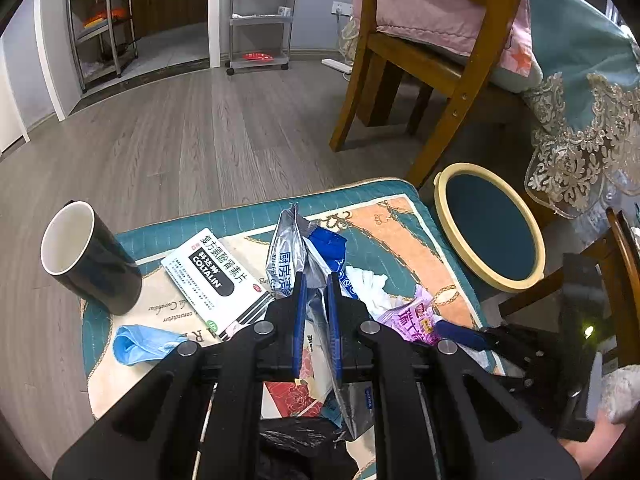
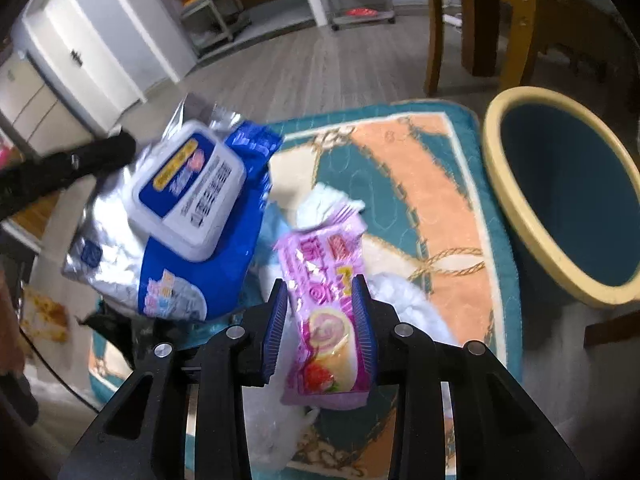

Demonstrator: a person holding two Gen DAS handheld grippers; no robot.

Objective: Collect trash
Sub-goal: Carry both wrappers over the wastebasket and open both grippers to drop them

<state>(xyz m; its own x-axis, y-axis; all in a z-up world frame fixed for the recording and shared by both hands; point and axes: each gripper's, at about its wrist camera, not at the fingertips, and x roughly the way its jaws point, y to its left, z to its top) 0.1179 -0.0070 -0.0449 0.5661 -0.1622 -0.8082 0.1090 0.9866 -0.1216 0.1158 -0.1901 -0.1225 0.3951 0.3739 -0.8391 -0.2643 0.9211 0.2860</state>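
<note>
In the left wrist view, the left gripper (image 1: 317, 280) is pinching the silver wipes pack (image 1: 288, 248) between nearly closed fingers, over the middle of the cushion (image 1: 400, 216). A black cup (image 1: 90, 260) is standing at the cushion's left edge, beside a medicine box (image 1: 216, 276).

In the right wrist view, the right gripper (image 2: 320, 286) is clamping a pink snack wrapper (image 2: 326, 300) over the cushion (image 2: 400, 160), with the bin (image 2: 568, 196) just off its right edge.

Patterned cushion (image 1: 400, 216) bears mug (image 1: 86, 258), medicine box (image 1: 216, 280), perhaps a glove (image 1: 140, 344)
</note>
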